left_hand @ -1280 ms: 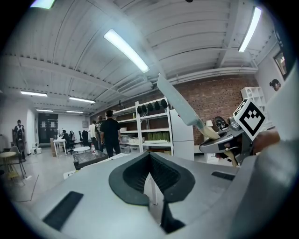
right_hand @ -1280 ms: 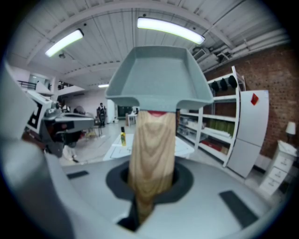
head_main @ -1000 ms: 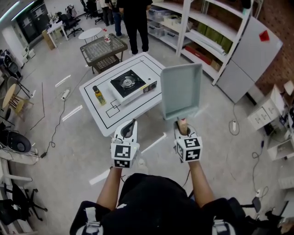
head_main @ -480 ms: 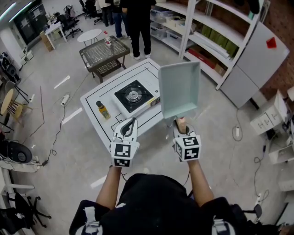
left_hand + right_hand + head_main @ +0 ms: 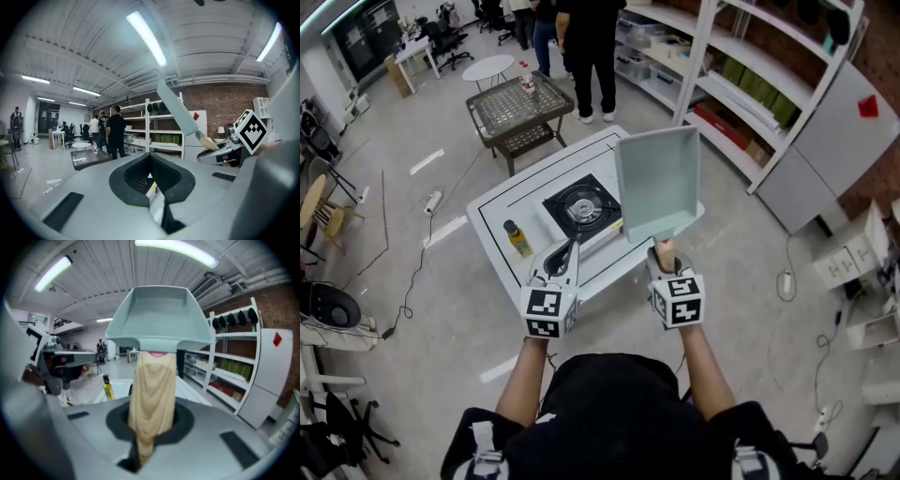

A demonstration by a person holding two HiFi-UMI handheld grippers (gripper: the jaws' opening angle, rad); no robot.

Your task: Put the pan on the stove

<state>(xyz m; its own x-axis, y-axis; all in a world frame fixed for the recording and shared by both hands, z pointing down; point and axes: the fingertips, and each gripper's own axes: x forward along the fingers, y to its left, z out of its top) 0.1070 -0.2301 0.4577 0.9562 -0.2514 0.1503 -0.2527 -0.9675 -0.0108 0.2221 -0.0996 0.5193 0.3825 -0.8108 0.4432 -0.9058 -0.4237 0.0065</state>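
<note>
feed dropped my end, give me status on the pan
Left gripper shut, empty; right gripper shut on pan handle. Pan held aloft, not on stove. Bottle beside stove, burner bare.

A stove (image 5: 581, 208) is sitting on the table (image 5: 492, 202), with a bottle (image 5: 518, 238) standing just left of it. The pan (image 5: 656, 183) is hanging above the table's right side, its handle lying between the jaws of the right gripper (image 5: 661, 251). The left gripper (image 5: 565, 255) is hovering over the table's near edge, in front of the stove.
</note>
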